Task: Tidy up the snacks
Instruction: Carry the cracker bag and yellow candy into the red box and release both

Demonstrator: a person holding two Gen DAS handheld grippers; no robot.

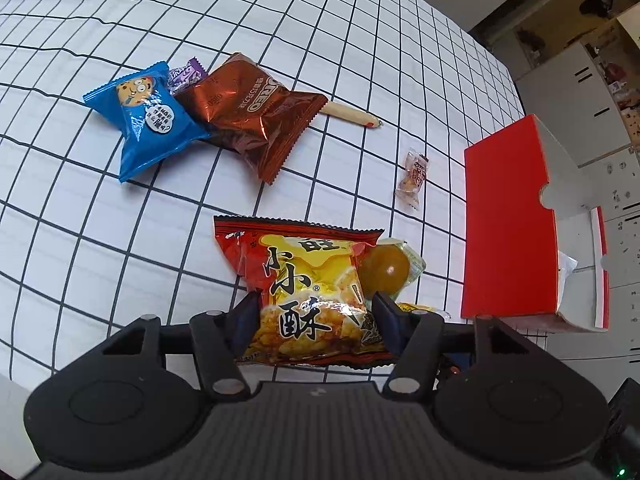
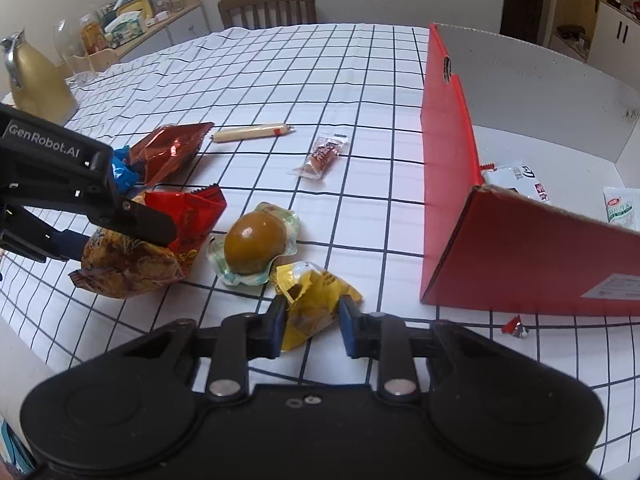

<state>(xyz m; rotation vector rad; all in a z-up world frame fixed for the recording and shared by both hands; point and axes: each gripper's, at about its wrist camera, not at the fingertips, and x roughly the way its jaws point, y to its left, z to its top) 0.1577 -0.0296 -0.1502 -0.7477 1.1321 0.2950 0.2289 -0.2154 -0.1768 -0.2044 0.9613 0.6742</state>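
In the left wrist view, the left gripper (image 1: 314, 314) has its two fingers pressed against the sides of a red and yellow snack bag (image 1: 304, 292), gripping it over the checked tablecloth (image 1: 80, 208). A packed brown egg (image 1: 386, 270) lies just beside this bag, toward the red box (image 1: 508, 224), which stands near the bag at the cloth's edge. Beyond the bag, well apart from it, a blue cookie packet (image 1: 148, 118) and a brown Oreo packet (image 1: 256, 116) touch each other, with a small purple candy (image 1: 184, 76) tucked behind them. A pale sausage stick (image 1: 352, 114) pokes out from behind the Oreo packet. A small clear-wrapped sweet (image 1: 412, 178) lies between the sausage stick and the red box.

In the right wrist view, the right gripper (image 2: 312, 312) has its fingers on either side of a crumpled yellow packet (image 2: 312, 300); whether they clamp it or only flank it cannot be told. The yellow packet lies just beside the egg (image 2: 250, 242). The left gripper (image 2: 136, 236) is in view past the egg, closed on the red and yellow snack bag (image 2: 160, 240). The red box (image 2: 452, 160) stands open near the yellow packet, with white packets (image 2: 516, 178) inside. A small red foil scrap (image 2: 516, 326) lies at the foot of the box. A wooden chair (image 2: 268, 6) stands at the far end of the table.
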